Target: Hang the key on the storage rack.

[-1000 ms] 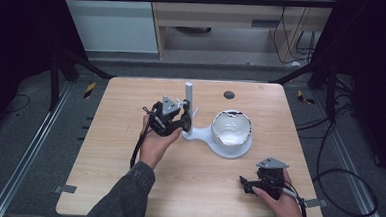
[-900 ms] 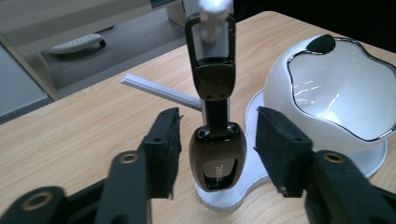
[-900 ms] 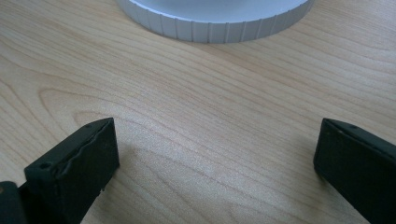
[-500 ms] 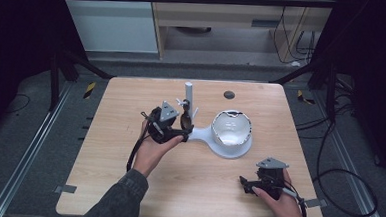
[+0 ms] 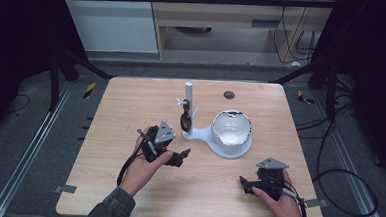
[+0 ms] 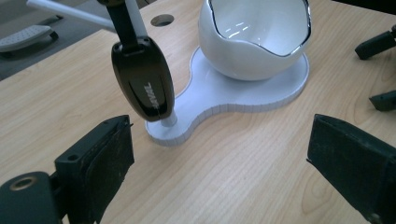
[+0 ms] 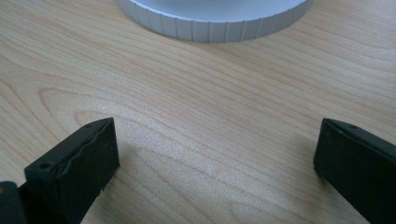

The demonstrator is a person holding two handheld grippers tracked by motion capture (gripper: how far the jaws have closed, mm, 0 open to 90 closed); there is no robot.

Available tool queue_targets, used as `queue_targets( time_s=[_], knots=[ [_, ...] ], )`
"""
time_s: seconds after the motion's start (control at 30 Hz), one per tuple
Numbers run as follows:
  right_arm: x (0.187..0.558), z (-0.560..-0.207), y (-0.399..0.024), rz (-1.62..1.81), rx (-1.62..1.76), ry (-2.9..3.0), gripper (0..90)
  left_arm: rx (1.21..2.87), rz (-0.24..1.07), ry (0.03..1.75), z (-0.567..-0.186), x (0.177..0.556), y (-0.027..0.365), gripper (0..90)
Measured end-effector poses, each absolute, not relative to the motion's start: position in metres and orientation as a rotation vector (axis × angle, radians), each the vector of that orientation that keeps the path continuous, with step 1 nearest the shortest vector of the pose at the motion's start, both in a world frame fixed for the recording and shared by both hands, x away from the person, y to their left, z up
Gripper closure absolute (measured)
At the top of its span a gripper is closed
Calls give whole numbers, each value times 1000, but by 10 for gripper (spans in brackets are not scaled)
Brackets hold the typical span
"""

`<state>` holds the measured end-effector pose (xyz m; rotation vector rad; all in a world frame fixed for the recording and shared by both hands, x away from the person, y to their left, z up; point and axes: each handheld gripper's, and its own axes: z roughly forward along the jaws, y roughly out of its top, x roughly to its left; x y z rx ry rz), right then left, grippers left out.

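A white stand [image 5: 200, 135] carries a post [image 5: 188, 94] and a white bowl [image 5: 232, 128]. A black key fob [image 5: 185, 120] hangs on the post, its lower end near the base. In the left gripper view the fob [image 6: 142, 79] hangs just beyond my jaws, with the bowl [image 6: 254, 37] behind it. My left gripper [image 5: 181, 157] sits front-left of the stand; its jaws have just been opening and stand open [image 6: 219, 158] with nothing between them. My right gripper [image 5: 243, 185] rests at the front right, open [image 7: 215, 163] over bare wood, facing the stand's rim [image 7: 210, 23].
A round cable hole [image 5: 228, 95] lies in the table's far side. Metal rails [image 5: 39, 145] run along both sides of the table, and a cable [image 5: 337, 176] loops on the floor at right. The right gripper's jaw tips [image 6: 376, 44] show at the left gripper view's right edge.
My left gripper has drawn back from the post toward the front left and its jaws have opened. The key fob stays hanging on the post. The right gripper has not moved.
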<state>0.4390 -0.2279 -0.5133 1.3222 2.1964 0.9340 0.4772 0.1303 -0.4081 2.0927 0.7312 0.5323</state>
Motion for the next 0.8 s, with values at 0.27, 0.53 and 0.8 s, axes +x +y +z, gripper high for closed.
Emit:
queue_targets(
  time_s=[0.27, 0.53, 0.8],
  knots=[
    [439, -513, -228, 934, 1323, 2196, 4, 2134, 550, 735, -418, 466, 142, 66],
    [439, -513, -228, 934, 1323, 2196, 4, 2160, 569, 741, -420, 455, 155, 66],
    [439, -513, -228, 936, 1322, 2196, 4, 2164, 581, 789, -432, 448, 178, 66]
  ],
)
